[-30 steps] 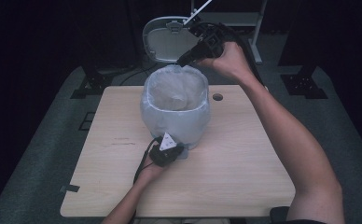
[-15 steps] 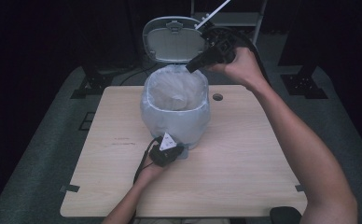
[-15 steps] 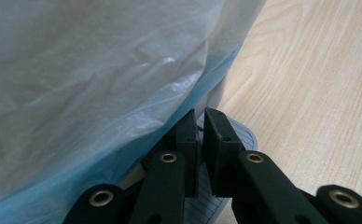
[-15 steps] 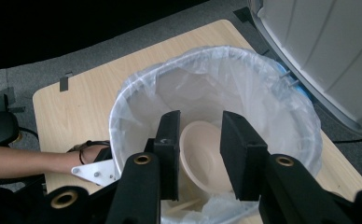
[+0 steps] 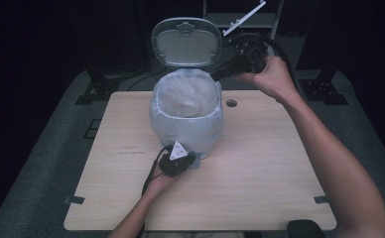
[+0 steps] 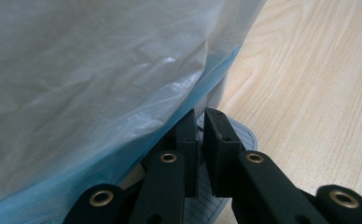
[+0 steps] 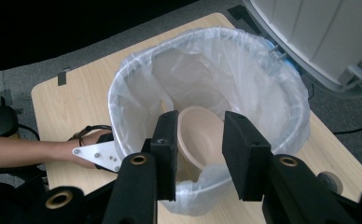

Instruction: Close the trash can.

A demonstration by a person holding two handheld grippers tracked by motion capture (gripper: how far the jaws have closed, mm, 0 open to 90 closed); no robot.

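Note:
A bin (image 5: 186, 124) lined with a clear plastic bag stands mid-table, its grey lid (image 5: 186, 42) raised. Inside lies a pale beige bowl (image 7: 202, 140), tilted against the liner. My right gripper (image 5: 215, 77) hovers by the bin's far right rim and points into it. Its jaws (image 7: 200, 119) have just been opening and nothing is between them. My left gripper (image 5: 180, 157) sits low at the bin's near base. There its jaws (image 6: 201, 116) are shut, resting over the grey ribbed pedal (image 6: 244, 135) under the bag's edge.
The bin stands on a light wooden table (image 5: 260, 163) with a cable hole (image 5: 231, 103) to the right of the bin. Dark frames and cables lie on the floor behind. Bare wood stretches to both sides of the bin.
My right hand has drawn back to the right, off the bin's opening, uncovering more of the lid. The left hand and the bin have stayed put.

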